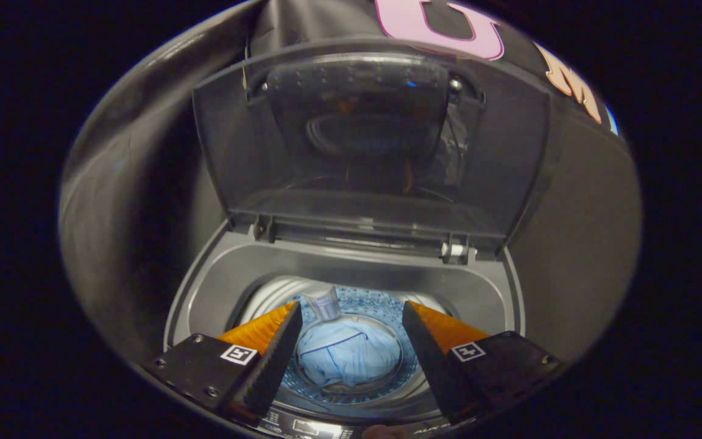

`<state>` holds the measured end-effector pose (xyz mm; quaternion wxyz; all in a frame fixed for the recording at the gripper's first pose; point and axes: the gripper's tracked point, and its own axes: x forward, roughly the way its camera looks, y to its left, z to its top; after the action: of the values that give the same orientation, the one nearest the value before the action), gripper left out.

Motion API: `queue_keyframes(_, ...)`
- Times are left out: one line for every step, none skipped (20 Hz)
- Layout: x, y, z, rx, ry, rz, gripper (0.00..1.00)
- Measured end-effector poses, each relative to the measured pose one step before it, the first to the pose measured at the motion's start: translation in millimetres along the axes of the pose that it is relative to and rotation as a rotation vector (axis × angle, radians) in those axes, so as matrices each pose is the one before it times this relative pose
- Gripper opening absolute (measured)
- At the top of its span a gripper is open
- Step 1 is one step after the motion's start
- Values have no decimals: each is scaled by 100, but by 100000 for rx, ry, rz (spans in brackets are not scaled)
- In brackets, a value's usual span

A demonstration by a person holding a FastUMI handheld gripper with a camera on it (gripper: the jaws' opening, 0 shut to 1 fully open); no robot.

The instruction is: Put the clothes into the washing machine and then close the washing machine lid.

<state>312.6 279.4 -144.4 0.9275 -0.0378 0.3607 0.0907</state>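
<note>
I look down into a grey top-loading washing machine (217, 286). Its lid (369, 140) stands raised and upright beyond the drum opening, hinged at the back. A light blue garment (348, 356) lies bunched at the bottom of the drum (381, 308), seen between my fingers and well below them. My gripper (351, 317) hovers over the drum mouth, open, with nothing between its fingers. The fingers (278, 350) spread to either side of the garment without touching it.
Black cloth walls close in behind and on both sides of the machine. The machine's control panel (308, 427) runs along the near edge just under my fingers. The lid's hinges (457, 250) sit at the back rim of the opening.
</note>
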Motion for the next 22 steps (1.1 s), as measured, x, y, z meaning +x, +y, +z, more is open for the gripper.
queue_keyframes(-501,-9,1055,426,-1041,186,100)
queue_keyframes(-574,268,1473,591,-3489,922,99)
queue_keyframes(-341,142,1768,715,-4095,681,99)
queue_keyframes(-547,113,1657,-449,-2613,482,99)
queue_keyframes(-563,-31,1703,-1115,-2721,-294,99)
queue_keyframes(-357,-43,1644,-1634,-3390,-601,99)
queue_keyframes(-302,-61,1583,-2481,-3351,-85,99)
queue_keyframes(-377,131,1488,-2516,-3218,-283,99)
queue_keyframes(63,-94,1432,-1974,-3347,-1243,99)
queue_keyframes(80,-229,1157,-1688,-2559,-1572,99)
queue_keyframes(287,-499,1374,-282,-4376,-1275,99)
queue_keyframes(-275,58,1447,69,-5099,-518,98)
queue_keyframes(411,-91,1641,282,-5484,-720,98)
queue_keyframes(694,-7,1530,50,-5820,-815,97)
queue_keyframes(661,-294,1380,-226,-5514,-2240,97)
queue_keyframes(779,-417,1028,460,-4392,-2608,97)
queue_keyframes(514,-389,529,1477,-3172,-989,97)
queue_keyframes(897,50,116,2510,-1034,-191,97)
queue_keyframes(439,-119,-240,2528,687,-535,97)
queue_keyframes(617,-228,-241,2355,1238,-269,97)
queue_keyframes(846,-266,-132,1751,1135,-195,97)
queue_keyframes(994,-199,-250,2246,1468,159,98)
